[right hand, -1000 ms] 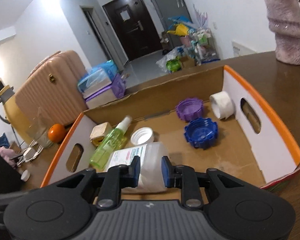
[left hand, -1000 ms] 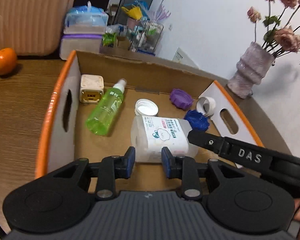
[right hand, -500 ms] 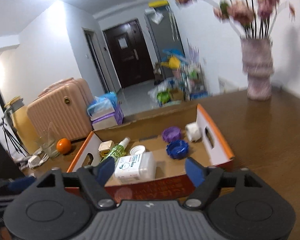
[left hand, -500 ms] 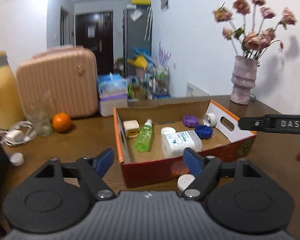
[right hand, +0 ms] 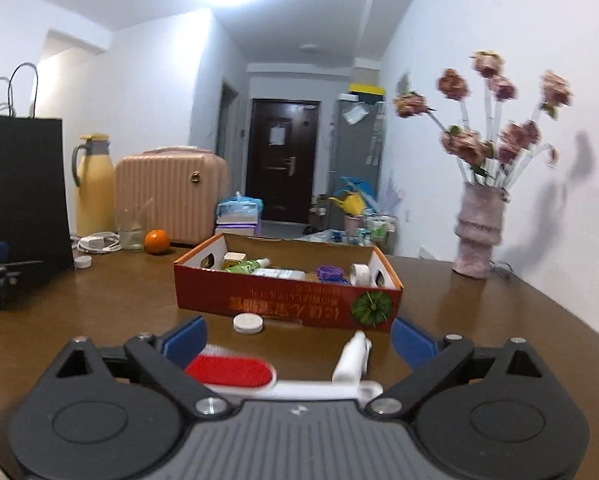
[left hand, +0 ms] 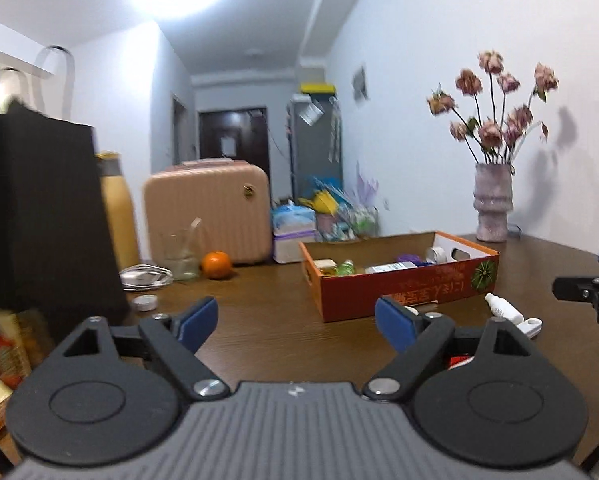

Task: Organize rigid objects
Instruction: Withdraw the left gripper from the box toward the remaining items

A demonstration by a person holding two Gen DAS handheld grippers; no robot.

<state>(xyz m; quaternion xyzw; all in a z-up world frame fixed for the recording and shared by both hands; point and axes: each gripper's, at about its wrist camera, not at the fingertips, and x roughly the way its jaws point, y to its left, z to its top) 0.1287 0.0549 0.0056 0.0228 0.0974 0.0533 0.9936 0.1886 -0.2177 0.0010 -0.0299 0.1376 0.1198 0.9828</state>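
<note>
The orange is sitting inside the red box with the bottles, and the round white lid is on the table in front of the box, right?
Not quite. The orange sits on the table outside the red box, near the pink suitcase; the right wrist view shows it. The round white lid is indeed in front of the box.

- Red cardboard box [right hand: 287, 300]: on table, holds green spray bottle [right hand: 245, 266], purple cap [right hand: 328, 271], white roll [right hand: 358, 274].
- White round lid [right hand: 248, 323], red-faced brush [right hand: 229, 372], small white bottle [right hand: 353, 354]: outside, before box.
</note>
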